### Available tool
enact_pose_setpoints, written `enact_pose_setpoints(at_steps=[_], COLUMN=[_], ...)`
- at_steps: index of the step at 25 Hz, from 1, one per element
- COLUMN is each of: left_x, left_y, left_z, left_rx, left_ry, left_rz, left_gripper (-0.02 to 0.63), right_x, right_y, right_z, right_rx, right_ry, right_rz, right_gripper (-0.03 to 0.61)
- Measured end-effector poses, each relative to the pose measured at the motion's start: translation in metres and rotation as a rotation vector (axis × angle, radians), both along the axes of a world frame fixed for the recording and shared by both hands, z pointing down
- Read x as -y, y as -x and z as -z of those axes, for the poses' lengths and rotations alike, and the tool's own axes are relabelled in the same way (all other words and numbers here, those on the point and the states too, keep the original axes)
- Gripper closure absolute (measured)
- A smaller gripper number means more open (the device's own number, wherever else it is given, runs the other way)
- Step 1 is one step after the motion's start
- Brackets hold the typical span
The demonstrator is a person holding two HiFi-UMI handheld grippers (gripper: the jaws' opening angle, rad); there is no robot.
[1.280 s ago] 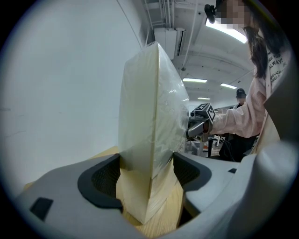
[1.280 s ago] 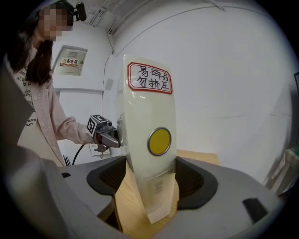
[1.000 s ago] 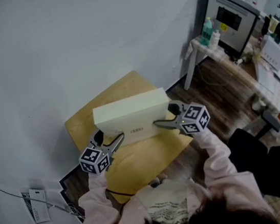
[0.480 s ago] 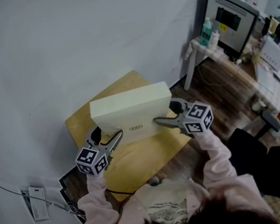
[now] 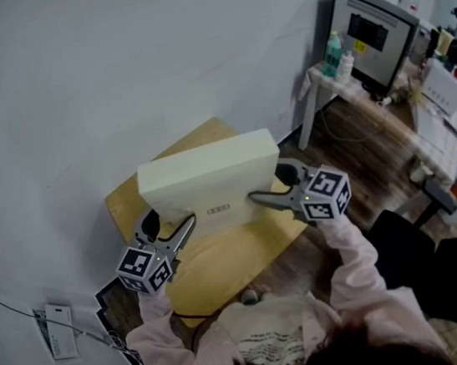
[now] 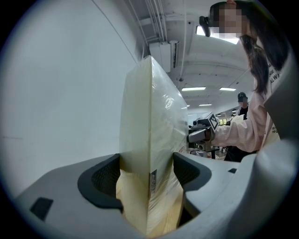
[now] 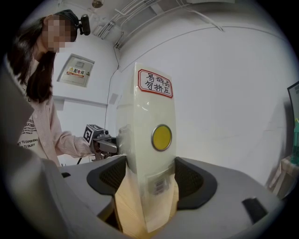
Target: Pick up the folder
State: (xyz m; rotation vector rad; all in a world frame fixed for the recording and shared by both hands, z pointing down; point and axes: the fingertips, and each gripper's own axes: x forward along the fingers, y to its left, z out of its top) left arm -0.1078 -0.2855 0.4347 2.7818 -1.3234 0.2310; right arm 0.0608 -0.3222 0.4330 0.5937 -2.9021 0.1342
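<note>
Reaching forward about level, clamping the thick pale-cream box-shaped folder (image 5: 210,171) endwise with wide-spread left gripper (image 5: 183,228) and right gripper (image 5: 258,198).

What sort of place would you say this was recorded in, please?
Probably an office or lab workroom: a small wooden table stands by a plain white wall, a white side table carries bottles beside a boxy grey machine, and strip lights hang overhead.

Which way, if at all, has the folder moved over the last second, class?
Yes: the folder has lifted toward the camera, now covering more of the wooden table's far side in the head view.
</note>
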Motion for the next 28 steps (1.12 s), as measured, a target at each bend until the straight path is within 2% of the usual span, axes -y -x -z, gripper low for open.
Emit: enact_pose_setpoints(at_steps=[9, 28], left_x=[-0.02, -0.056], left_y=[-0.013, -0.019], left_z=[0.027, 0.068], left_rx=[-0.027, -0.044], left_ry=[-0.053, -0.143], left_rz=[0.022, 0.073], left_gripper=[0.261, 0.261], right_x=[-0.018, -0.048], right_y=[-0.014, -0.02], right_z=[0.026, 0.066], right_rx=[0.072, 0.137], right_ry=[-0.026, -0.101], right_rz=[-0.012, -0.004], right_gripper=[0.247, 0.245])
